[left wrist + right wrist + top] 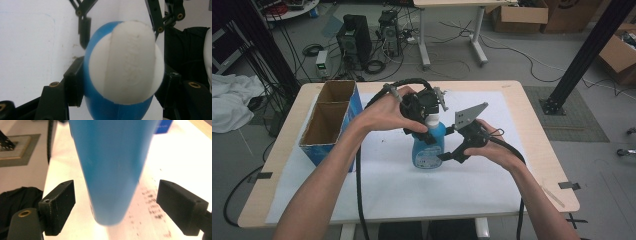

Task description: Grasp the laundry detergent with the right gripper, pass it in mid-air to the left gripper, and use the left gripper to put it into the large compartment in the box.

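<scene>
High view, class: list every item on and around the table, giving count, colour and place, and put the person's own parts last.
Bottle: one, blue with a white cap, upright at the table's middle.
Box: one, blue outside, brown inside, open, two compartments, left part of the table.
Sheet: one, white, covering most of the tabletop.
Table: one, light wood.
Cardboard boxes: several, brown, on the floor at the far right.
Computer towers: two, black, on the floor behind the table.
Cloth: one, white, far left.
Left gripper: black, clamped at the bottle's neck.
Right gripper: black, jaws open on either side of the bottle's body.
</scene>
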`<state>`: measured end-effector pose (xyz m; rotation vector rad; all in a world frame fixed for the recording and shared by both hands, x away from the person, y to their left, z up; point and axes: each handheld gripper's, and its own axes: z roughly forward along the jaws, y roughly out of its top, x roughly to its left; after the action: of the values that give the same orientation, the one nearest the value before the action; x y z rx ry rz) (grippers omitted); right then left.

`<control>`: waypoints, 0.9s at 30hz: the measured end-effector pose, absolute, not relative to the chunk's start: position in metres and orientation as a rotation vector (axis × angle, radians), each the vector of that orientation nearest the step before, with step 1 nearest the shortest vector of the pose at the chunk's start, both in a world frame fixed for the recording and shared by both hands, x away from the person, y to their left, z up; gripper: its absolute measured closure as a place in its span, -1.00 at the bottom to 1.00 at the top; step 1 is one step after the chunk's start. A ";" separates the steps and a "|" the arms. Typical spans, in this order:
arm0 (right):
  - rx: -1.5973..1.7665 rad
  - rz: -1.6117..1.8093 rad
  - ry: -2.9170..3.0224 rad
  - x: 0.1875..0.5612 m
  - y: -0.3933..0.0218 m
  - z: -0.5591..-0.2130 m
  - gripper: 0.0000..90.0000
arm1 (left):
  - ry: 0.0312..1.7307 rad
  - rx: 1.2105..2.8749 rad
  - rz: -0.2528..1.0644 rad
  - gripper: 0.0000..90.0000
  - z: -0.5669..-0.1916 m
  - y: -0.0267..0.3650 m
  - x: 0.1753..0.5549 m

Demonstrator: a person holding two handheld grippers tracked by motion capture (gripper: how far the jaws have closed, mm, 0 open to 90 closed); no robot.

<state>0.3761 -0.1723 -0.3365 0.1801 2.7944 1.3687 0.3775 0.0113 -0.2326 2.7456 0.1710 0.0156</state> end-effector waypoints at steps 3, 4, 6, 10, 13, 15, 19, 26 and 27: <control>0.205 1.315 2.795 0.375 -0.179 -0.334 -0.66 | 0.213 2.747 0.017 -0.16 -0.230 0.014 0.379; 0.212 1.290 2.795 0.375 -0.181 -0.334 -0.66 | 0.228 2.752 0.020 -0.16 -0.228 0.015 0.380; 0.225 1.232 2.795 0.374 -0.184 -0.333 -0.66 | 0.253 2.759 0.022 -0.16 -0.225 0.017 0.382; 0.271 1.188 2.795 0.373 -0.193 -0.331 -0.66 | 0.332 2.763 0.036 -0.16 -0.215 0.021 0.385; 0.313 1.156 2.791 0.374 -0.200 -0.330 -0.65 | 0.419 2.774 0.055 -0.16 -0.206 0.026 0.388; 0.343 1.146 2.785 0.375 -0.203 -0.330 -0.65 | 0.475 2.776 0.068 -0.16 -0.199 0.030 0.391; 0.382 1.097 2.779 0.376 -0.209 -0.331 -0.65 | 0.588 2.770 0.103 -0.16 -0.185 0.036 0.397; 0.443 1.004 2.771 0.377 -0.216 -0.332 -0.65 | 0.790 2.728 0.133 -0.16 -0.157 0.051 0.406; 0.447 0.999 2.774 0.377 -0.217 -0.333 -0.65 | 0.816 2.721 0.142 -0.16 -0.154 0.054 0.407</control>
<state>0.3772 -0.2169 -0.3328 0.4475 2.7741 0.9986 0.4074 0.0540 -0.1537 2.7211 0.8158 0.1424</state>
